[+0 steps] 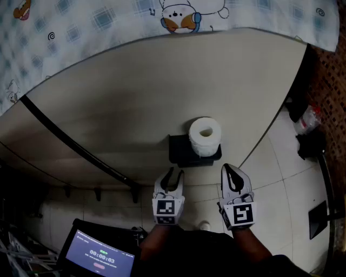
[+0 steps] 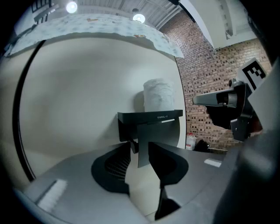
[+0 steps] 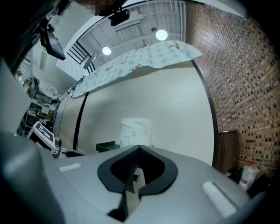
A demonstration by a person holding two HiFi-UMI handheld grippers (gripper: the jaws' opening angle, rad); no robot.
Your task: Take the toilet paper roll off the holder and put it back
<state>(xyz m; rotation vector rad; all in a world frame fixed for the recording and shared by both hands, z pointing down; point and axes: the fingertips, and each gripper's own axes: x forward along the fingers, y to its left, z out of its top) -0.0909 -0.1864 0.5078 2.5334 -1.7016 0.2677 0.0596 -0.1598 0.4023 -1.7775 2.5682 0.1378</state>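
Observation:
A white toilet paper roll [image 1: 205, 135] stands upright on a black holder [image 1: 181, 152] fixed to a cream panel. In the head view both grippers hover just below the holder, apart from it. My left gripper [image 1: 173, 174] is open with nothing between its fingers, and it points at the holder's left part. My right gripper [image 1: 231, 169] is shut and empty, under the roll's right side. The left gripper view shows the roll [image 2: 158, 95] atop the holder [image 2: 149, 119] beyond the open left gripper [image 2: 139, 148]. In the right gripper view the roll [image 3: 135, 130] rises behind the closed right gripper [image 3: 139, 148].
A patterned cloth [image 1: 162, 16] hangs over the panel's top. A black bar [image 1: 70, 142] slants across the panel at left. A tablet [image 1: 100, 257] with a timer sits at lower left. A brick wall [image 1: 331, 81], a plastic bottle [image 1: 308, 119] and dark items stand at right.

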